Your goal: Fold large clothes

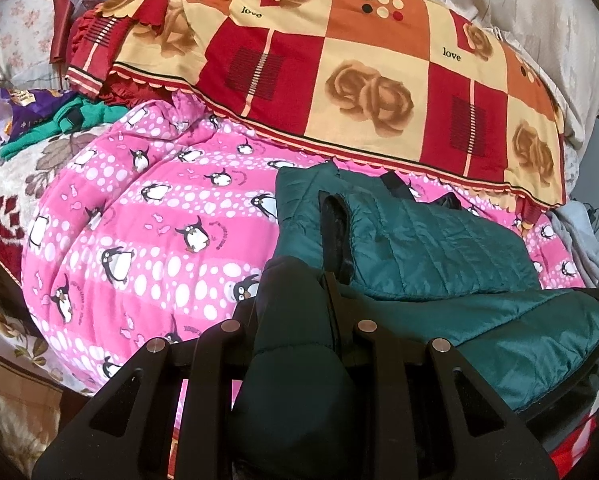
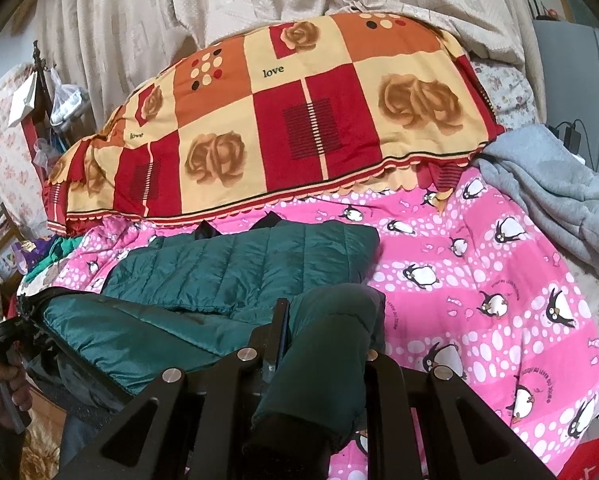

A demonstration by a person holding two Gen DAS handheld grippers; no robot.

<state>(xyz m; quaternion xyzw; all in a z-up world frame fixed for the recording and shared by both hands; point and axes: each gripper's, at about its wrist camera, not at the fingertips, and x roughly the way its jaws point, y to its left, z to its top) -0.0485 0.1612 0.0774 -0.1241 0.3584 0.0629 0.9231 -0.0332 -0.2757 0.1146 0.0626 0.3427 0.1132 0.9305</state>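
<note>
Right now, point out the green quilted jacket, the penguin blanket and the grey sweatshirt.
green quilted jacket [image 2: 235,260]: right wrist view, on its flat quilted panel.
penguin blanket [image 1: 139,216]: left wrist view, on a bare pink stretch left of the jacket.
grey sweatshirt [image 2: 547,196]: right wrist view, on its crumpled middle at the right.

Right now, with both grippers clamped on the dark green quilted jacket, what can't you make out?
- Left gripper fingertips: left wrist view, buried in the dark green quilted jacket fold.
- Right gripper fingertips: right wrist view, covered by a jacket fold.
- Jacket's near hem: cut off by the bottom edge, both views.
- Pink penguin blanket far edge: under the red and orange rose-print quilt.
</note>
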